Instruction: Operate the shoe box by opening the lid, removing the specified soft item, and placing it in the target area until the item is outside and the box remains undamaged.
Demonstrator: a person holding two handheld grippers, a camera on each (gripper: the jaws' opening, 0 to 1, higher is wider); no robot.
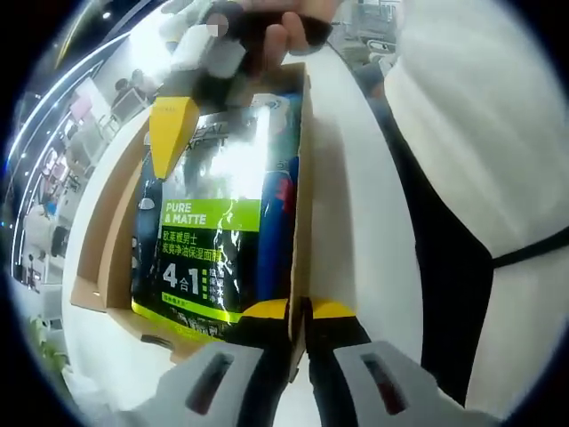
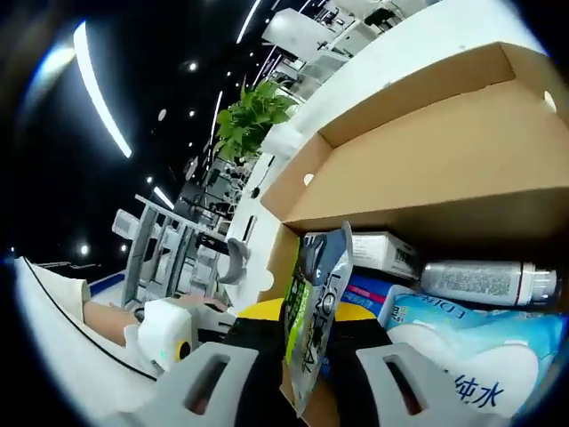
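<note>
The brown shoe box [image 1: 96, 258] stands open on a white table, its lid [image 2: 427, 151] raised behind it. A black and green soft pouch [image 1: 213, 231] marked PURE & MATTE stands upright in the box. My right gripper [image 2: 307, 325] is shut on the pouch's [image 2: 311, 302] top edge. In the left gripper view its yellow fingertip [image 1: 172, 133] shows at the pouch's upper corner, under a hand. My left gripper [image 1: 300, 313] is shut on the box's near side wall [image 1: 302, 205], one yellow tip on each face.
Still in the box lie a silver bottle [image 2: 484, 283], a white carton [image 2: 382, 253] and a blue and white pack [image 2: 471, 356]. A person in a white top [image 1: 480, 133] stands against the table [image 1: 347, 196]. A green plant [image 2: 253, 116] stands beyond the box.
</note>
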